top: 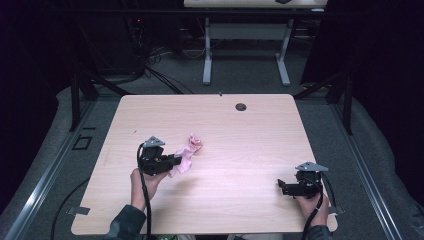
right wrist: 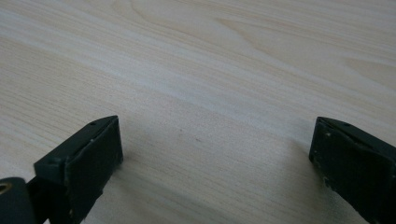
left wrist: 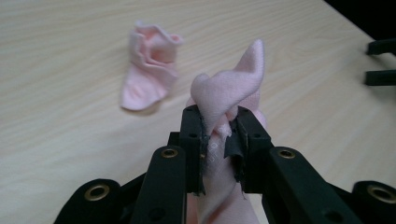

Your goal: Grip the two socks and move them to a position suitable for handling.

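**Pink socks: one lifted, one left on the table**

Pink fabric marks the work in the high view. The left gripper [top: 176, 161] sits at the near left of the wooden table [top: 250, 145], and a held sock [top: 181, 165] trails from its jaws toward the right. Just beyond it, touching or nearly so from this height, a second sock [top: 194, 143] lies bunched on the wood. The right gripper [top: 281, 185] rests at the near right corner, well apart from both socks, with nothing around it.

From the left gripper view the grip is plain: the black jaws are clamped on the held sock [left wrist: 229, 93], whose cloth twists up between the pads and stands in a loose peak above them, while more of it hangs down below. The second sock [left wrist: 148, 70] lies farther off to the left, crumpled at its cuff end, flat on the table and clear of the jaws. Two dark jaw tips of the other gripper show at the far right edge.

From the right gripper view the jaws stand wide apart, released, with bare wood grain between them and no cloth near.

As I judge it, the pick-up of the first sock is done and little else. Left to do: bringing the pair together, whether by laying one on the other or folding them, which likely calls for the idle right gripper to take the second sock.
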The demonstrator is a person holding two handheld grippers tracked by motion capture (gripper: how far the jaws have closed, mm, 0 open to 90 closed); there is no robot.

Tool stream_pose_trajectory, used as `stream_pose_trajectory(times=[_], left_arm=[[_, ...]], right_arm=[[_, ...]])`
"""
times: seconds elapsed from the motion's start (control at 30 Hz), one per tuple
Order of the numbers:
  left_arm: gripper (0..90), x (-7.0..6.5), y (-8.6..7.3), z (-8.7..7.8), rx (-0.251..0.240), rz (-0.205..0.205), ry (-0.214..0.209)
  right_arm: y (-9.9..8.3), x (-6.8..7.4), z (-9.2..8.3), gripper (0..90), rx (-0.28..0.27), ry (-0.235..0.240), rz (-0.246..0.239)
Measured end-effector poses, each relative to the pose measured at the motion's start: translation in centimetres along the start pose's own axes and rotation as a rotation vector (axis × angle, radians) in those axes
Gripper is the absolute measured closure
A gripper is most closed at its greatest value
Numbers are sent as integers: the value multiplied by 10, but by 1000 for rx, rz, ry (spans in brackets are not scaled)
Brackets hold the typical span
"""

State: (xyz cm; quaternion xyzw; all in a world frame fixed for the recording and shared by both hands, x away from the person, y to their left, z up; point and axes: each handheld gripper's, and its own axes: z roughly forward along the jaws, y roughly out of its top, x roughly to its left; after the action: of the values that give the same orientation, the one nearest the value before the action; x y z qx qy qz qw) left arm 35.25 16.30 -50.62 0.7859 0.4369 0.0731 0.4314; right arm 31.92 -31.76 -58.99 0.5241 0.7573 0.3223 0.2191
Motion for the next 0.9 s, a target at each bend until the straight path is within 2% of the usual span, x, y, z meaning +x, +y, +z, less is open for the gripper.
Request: stream_pose_trajectory(times=[0.03,0.1,0.13,0.17,0.2,0.23,0.33,0.37,0.43,0.47,0.5,0.57,0.6,0.63,0.67,0.73,0.8,0.83,0.87,0.9], left_arm=[[756,0,0,0,0,0,0],[756,-10,-6,1,1,-22,-50],[755,-18,-11,3,18,-18,-77],[755,-23,-14,5,27,-13,-84],[754,-36,-22,10,53,-3,-120],[752,-36,-22,10,53,-3,-120],[751,-54,-33,23,85,17,-154],[751,-58,-35,26,94,22,-153],[751,-67,-42,33,110,19,-183],[749,-78,-48,41,146,52,-176],[747,-81,-52,44,150,50,-192],[745,-85,-56,48,166,62,-191],[745,-91,-60,52,191,98,-170],[743,-94,-63,56,209,113,-172],[737,-98,-67,59,228,141,-147],[723,-99,-69,62,234,149,-142],[713,-101,-70,63,234,183,-123],[673,-102,-69,63,237,198,-107],[525,-103,-66,60,229,219,-75],[441,-103,-66,60,229,219,-75]], right_arm=[[0,0,0,21,-1,-1,1],[0,0,0,21,-1,0,1],[0,0,0,21,-1,0,1],[0,0,0,21,1,-1,0],[0,0,0,23,0,-1,1],[0,0,0,23,0,-1,1],[0,0,0,24,-1,-1,2],[0,0,0,24,-2,-4,3],[0,0,0,24,-2,-1,3],[0,0,0,24,0,-1,2],[0,0,0,24,0,-2,2],[0,0,0,25,-1,-2,2],[0,0,0,25,-1,-2,2],[0,0,0,25,-1,-2,2],[0,0,0,25,-1,-2,2],[0,0,0,25,-1,-2,2],[0,0,0,26,-1,-2,2],[0,0,0,26,-1,-2,2],[0,0,0,26,-2,-1,2],[0,0,0,26,-2,-1,2]])
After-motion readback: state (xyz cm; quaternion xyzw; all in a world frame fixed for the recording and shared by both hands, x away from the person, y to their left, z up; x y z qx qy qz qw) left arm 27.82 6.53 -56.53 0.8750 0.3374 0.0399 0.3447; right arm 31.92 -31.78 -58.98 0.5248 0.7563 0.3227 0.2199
